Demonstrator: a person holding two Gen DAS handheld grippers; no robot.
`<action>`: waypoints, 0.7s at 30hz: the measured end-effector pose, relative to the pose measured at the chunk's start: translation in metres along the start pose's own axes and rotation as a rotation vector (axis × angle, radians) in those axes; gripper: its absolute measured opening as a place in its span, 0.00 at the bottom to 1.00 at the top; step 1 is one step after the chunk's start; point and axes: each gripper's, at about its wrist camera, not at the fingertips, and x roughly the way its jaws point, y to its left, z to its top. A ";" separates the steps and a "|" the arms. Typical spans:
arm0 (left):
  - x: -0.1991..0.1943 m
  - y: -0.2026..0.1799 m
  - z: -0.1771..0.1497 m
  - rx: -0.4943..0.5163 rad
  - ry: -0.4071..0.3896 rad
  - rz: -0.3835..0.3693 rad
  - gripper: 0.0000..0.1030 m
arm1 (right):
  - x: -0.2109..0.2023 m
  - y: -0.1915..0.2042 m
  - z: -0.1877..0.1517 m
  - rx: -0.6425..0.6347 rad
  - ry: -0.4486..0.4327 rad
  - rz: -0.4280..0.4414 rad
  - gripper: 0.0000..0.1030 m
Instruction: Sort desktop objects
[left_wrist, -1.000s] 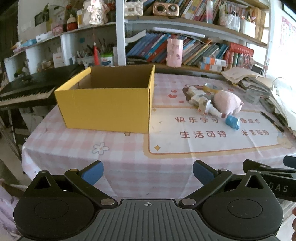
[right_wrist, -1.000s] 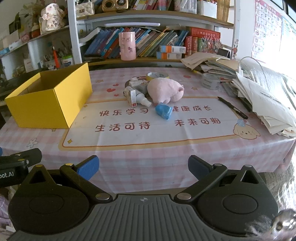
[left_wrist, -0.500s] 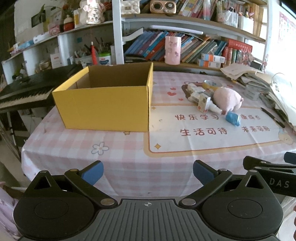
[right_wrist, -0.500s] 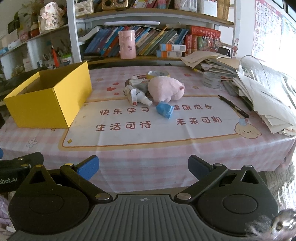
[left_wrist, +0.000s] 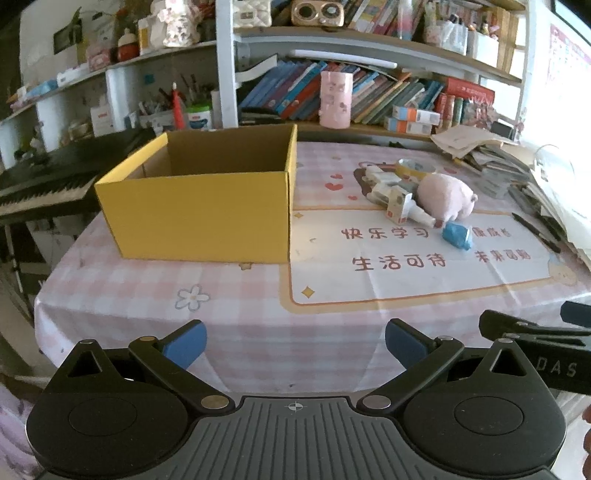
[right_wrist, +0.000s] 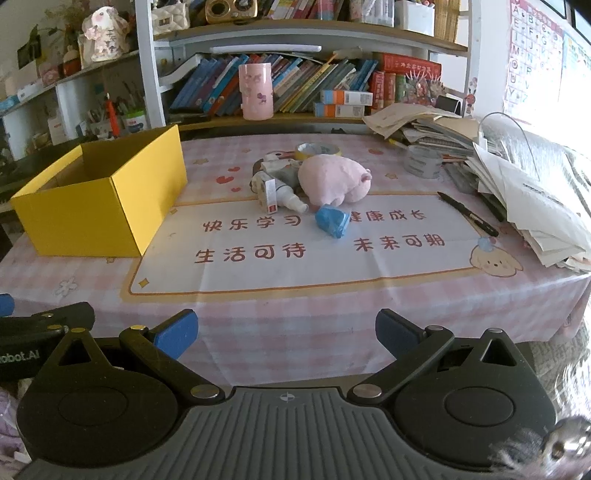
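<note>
While both grippers are held at the near edge of the table (left_wrist: 229, 332), nothing is gripped: the left gripper (left_wrist: 295, 341) and the right gripper (right_wrist: 286, 332) are each seen with fingers spread wide apart. Ahead of the left fingers (left_wrist: 184, 341) an open yellow box (left_wrist: 201, 214) is seen. Ahead of the right fingers (right_wrist: 395, 330), well apart from them, a pile is found: a pink plush pig (right_wrist: 334, 179), a blue wrapper (right_wrist: 332, 220) just before it, a white bottle (right_wrist: 290, 199) and a small carton (right_wrist: 268, 195) touching, a tape roll (right_wrist: 317, 150) behind
</note>
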 end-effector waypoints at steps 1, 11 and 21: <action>0.000 0.000 0.000 0.005 -0.003 0.001 1.00 | 0.000 0.000 0.000 0.003 -0.002 0.001 1.00; 0.005 -0.002 0.004 -0.005 0.001 0.012 1.00 | 0.004 -0.002 0.002 -0.001 -0.007 0.017 1.00; 0.019 -0.015 0.013 -0.002 0.008 0.020 1.00 | 0.015 -0.016 0.012 0.013 -0.007 0.033 1.00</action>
